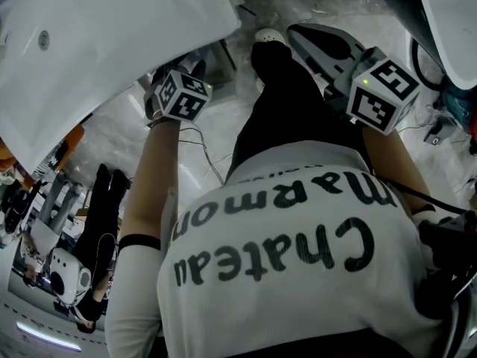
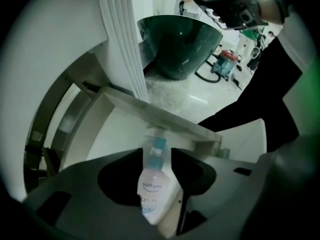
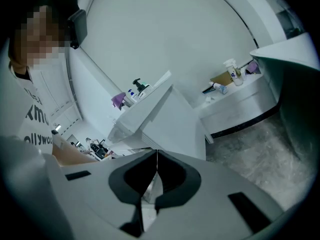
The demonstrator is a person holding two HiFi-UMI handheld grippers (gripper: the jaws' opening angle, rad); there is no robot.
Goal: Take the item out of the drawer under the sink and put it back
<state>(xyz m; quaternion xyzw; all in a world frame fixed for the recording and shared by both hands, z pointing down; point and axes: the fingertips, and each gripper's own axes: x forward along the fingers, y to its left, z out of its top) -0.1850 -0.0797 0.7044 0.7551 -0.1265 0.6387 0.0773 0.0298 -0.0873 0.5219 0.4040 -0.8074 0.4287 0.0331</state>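
- At the far left of the head view we see the glossy white sink [image 1: 112,28] from above, its edge jutting out over the pale stone floor [image 1: 216,136].
- Just under that edge is the left claw [image 2: 155,151]. Its black-and-white marker cube [image 1: 181,95] is at the end of the person's bare forearm, and the claw points down into the open white drawer [image 2: 117,134] below the sink.
- In the left gripper view its jaws stand apart. The small white plastic bottle with the pale blue cap [image 2: 155,189] is between them, cap away from the camera, over the drawer's white floor. We see no squeeze on the bottle, and we cannot tell whether it rests on the floor.
- Beyond the drawer's front wall stands a dark green basin [image 2: 177,44].
- In the middle is the person's white shirt with black lettering [image 1: 298,237].
- At the right, the right claw [image 3: 157,156] is held clear of the drawer. Its jaws are pressed together with nothing between them.
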